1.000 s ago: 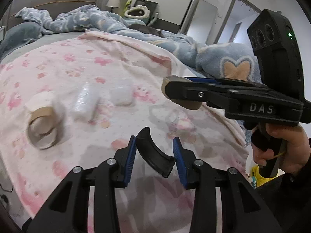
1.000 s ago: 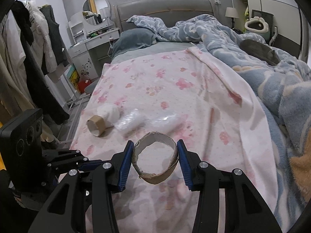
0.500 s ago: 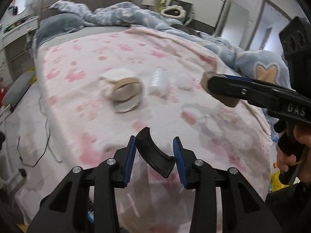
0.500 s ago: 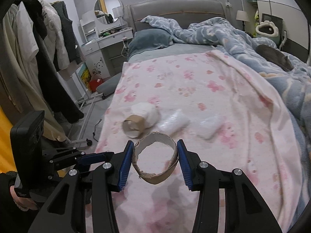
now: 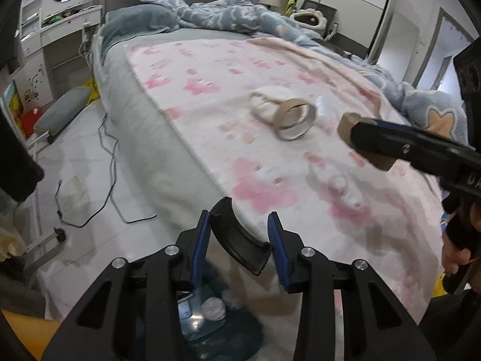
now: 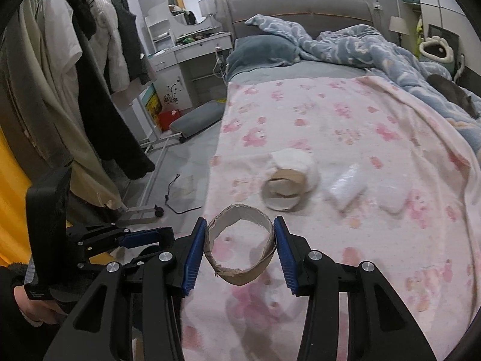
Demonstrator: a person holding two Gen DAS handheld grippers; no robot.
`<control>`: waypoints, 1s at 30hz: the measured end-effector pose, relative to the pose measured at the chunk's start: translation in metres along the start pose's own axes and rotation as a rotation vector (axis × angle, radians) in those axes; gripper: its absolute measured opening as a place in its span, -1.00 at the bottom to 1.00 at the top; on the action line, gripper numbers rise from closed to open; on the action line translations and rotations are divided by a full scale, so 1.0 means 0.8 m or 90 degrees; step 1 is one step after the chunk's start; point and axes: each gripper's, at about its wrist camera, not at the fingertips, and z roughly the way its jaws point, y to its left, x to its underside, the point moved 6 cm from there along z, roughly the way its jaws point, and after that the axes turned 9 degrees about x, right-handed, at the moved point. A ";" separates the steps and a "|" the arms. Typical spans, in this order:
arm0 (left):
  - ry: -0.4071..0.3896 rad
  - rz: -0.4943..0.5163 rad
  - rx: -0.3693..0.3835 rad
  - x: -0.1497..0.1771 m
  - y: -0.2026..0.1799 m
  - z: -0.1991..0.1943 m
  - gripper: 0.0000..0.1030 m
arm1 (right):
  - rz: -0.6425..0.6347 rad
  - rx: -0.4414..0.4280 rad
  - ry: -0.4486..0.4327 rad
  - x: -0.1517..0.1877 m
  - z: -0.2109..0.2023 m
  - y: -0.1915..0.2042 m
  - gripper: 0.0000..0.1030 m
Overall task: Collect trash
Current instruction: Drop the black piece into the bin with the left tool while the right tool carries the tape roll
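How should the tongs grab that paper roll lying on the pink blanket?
Probably by the cardboard rim of the paper roll. It lies on its side on the pink blanket, its open end facing the cameras, so come from the near side, one finger inside the hole and one outside. The plastic packet beside it leaves little room for squeezing the whole body.

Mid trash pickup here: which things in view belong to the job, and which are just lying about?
Job:
- cardboard ring in right claw
- black curved piece in left claw
- tape roll with white wad
- clear wrappers
- bin by the bed

Lying about:
- pink blanket
- blue duvet
- floor cable
- hanging clothes
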 end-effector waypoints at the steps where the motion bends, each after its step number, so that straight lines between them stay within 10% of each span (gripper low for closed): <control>1: 0.003 -0.003 -0.006 0.004 0.007 -0.002 -0.20 | -0.003 -0.003 0.001 -0.001 0.003 0.007 -0.10; 30: 0.262 -0.179 -0.042 0.171 0.176 0.024 -0.12 | -0.083 -0.083 0.117 0.011 0.102 0.192 -0.10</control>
